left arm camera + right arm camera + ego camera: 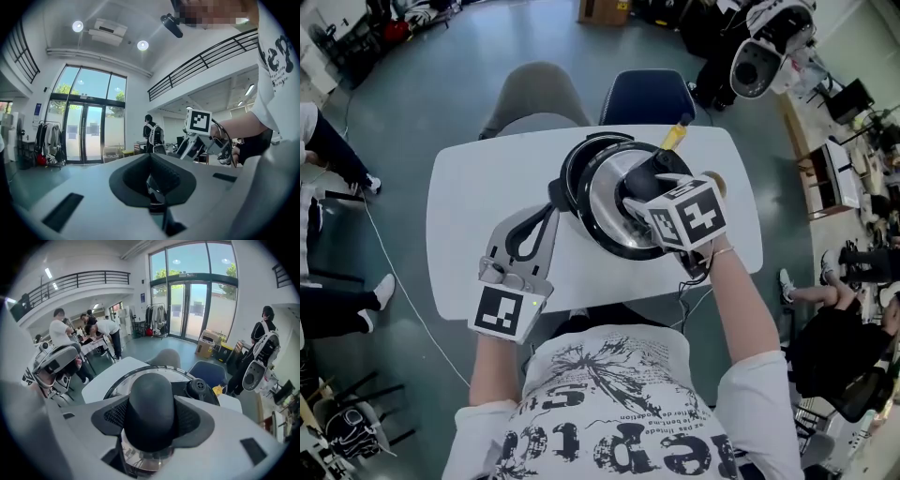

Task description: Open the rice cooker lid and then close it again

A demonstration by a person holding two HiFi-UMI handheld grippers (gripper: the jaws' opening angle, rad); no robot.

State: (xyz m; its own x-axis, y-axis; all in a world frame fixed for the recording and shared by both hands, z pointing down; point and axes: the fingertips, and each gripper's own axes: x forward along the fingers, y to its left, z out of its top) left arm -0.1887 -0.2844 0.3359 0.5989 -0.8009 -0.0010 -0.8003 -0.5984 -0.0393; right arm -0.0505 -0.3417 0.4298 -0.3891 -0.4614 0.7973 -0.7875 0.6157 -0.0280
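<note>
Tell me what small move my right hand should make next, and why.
Probably raise the right tongs straight up a little. They are shut on the lid knob, the lid sits over the rice cooker, and the left tongs look pinched on its side handle, steadying it.

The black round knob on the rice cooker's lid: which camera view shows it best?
The right gripper view: the black round knob fills the middle, clamped between the right gripper's jaws. In the head view, the right gripper hides it above the silvery lid. The left gripper view does not show it.
</note>
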